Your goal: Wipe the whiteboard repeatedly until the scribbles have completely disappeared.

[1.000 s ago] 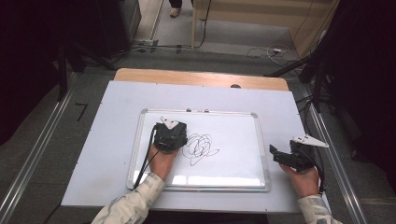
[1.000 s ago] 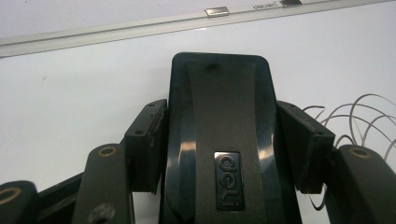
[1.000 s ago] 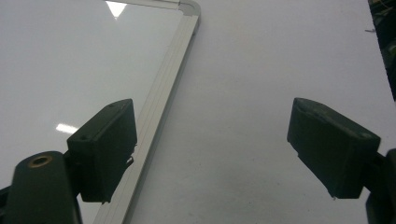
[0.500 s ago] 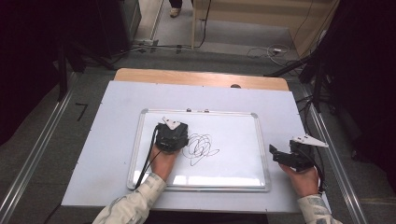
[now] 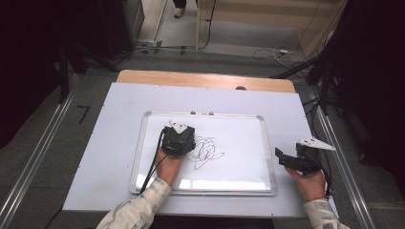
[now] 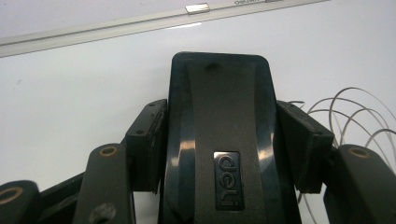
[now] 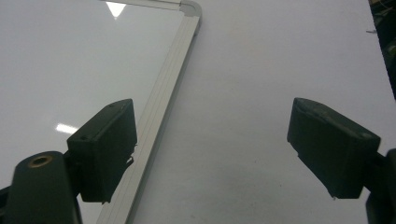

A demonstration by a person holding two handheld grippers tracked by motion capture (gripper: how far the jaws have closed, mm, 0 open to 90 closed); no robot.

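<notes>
1. High view: left gripper [image 5: 177, 140] rests on whiteboard [image 5: 239, 179], just left of black scribble [image 5: 205, 150]; right gripper [image 5: 286, 160] waits beside the frame on the surface [image 5: 105, 143].
2. Left gripper view: jaws clamped on black eraser [image 6: 219, 121]; wiping likely goes best pressed flat, stroking across the scribble [image 6: 345, 112].
3. Right gripper view: jaws apart, empty, straddling the frame.

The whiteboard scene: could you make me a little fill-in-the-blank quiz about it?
1. The left gripper has its jaws shut on a black ____.
2. The black scribble is drawn on the ____.
3. The right gripper has its jaws ____, with nothing between them.
4. The right gripper hangs near the whiteboard's ____ edge in the high view.

Missing words: eraser; whiteboard; open; right
</notes>
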